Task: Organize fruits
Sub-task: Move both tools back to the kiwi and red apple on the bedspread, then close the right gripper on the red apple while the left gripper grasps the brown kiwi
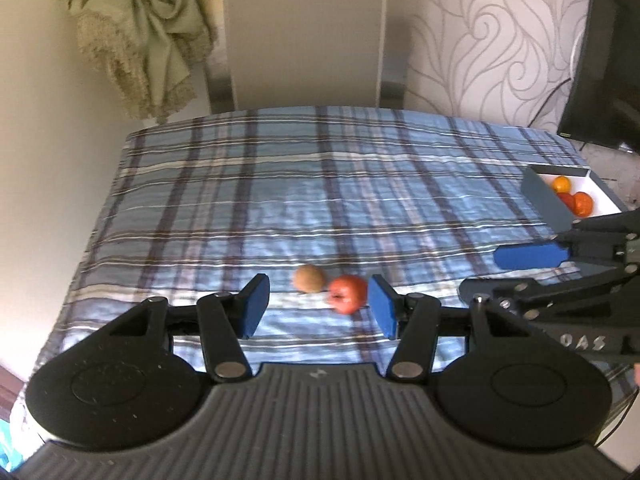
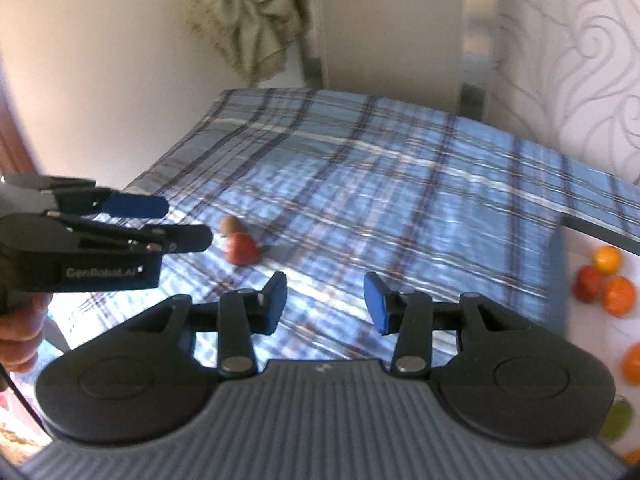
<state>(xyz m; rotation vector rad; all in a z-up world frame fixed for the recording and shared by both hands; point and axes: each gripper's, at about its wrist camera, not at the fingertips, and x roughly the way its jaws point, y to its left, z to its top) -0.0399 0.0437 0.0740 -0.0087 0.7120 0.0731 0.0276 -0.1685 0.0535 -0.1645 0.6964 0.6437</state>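
Observation:
A red apple point(image 1: 347, 294) and a brown round fruit point(image 1: 309, 278) lie side by side on the blue plaid cloth point(image 1: 304, 184). My left gripper point(image 1: 320, 307) is open and empty, hovering just short of them, its right pad close to the apple. My right gripper point(image 2: 325, 303) is open and empty above the cloth; it shows at the right of the left wrist view point(image 1: 496, 276). The apple point(image 2: 241, 249) and brown fruit point(image 2: 230, 225) lie ahead-left of it. A white box point(image 1: 586, 172) at the right holds orange and red fruits point(image 1: 576, 200), also in the right wrist view point(image 2: 606, 284).
A beige cloth point(image 1: 140, 40) hangs on the wall behind the table. A dark screen point(image 1: 600, 80) stands at the far right. A wall with swirl pattern point(image 1: 500, 40) and a white panel point(image 1: 304, 32) close off the back. The table edge drops away at the left.

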